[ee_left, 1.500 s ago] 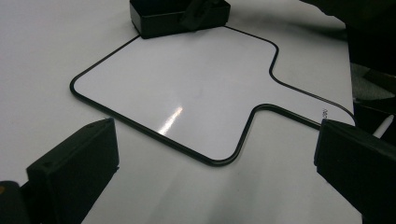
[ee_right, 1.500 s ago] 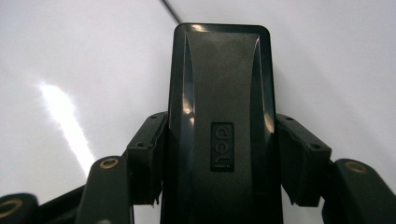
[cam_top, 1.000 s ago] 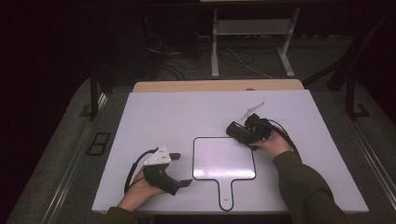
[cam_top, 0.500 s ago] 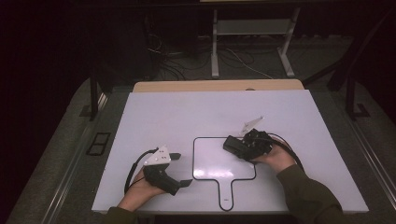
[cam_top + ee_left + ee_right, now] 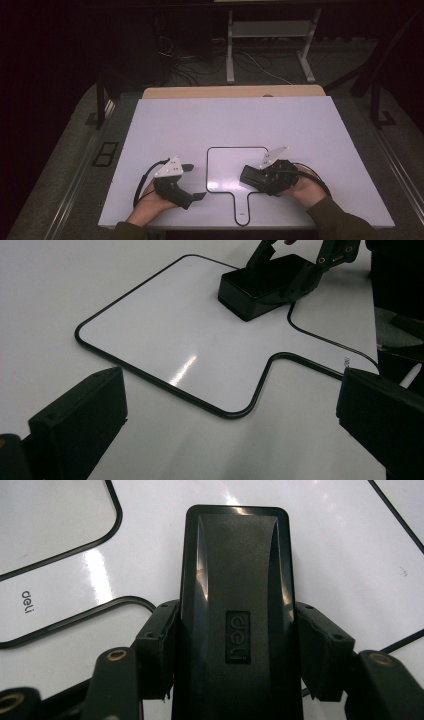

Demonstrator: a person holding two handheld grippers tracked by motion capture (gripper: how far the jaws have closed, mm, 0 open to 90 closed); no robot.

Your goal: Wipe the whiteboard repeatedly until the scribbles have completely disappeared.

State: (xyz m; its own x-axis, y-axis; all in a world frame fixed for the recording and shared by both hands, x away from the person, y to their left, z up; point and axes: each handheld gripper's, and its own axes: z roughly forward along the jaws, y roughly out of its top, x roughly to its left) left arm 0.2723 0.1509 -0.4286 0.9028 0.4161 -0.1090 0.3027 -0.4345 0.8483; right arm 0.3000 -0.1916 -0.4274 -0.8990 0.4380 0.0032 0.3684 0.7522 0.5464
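Observation:
A small white board (image 5: 225, 167) with a thin black rim and a short handle lies flat near the table's front edge. My right gripper (image 5: 257, 177) is shut on a black board eraser (image 5: 251, 176), which sits on the board's lower right part. In the right gripper view the pads (image 5: 157, 645) press both long sides of the eraser (image 5: 235, 580). My left gripper (image 5: 195, 181) rests left of the board, open, with nothing between its jaws. In the left gripper view the board (image 5: 165, 335) lies ahead, and the eraser (image 5: 260, 287) appears to rest on it.
The white table top (image 5: 230, 120) has bare room behind and beside the board. A wooden strip (image 5: 235, 92) runs along its far edge. Beyond it are a metal stand (image 5: 270, 30) and loose cables on the dark floor.
My right gripper has carried the eraser from right of the board's far corner toward the person, onto the board's lower right part. The left gripper has stayed still.

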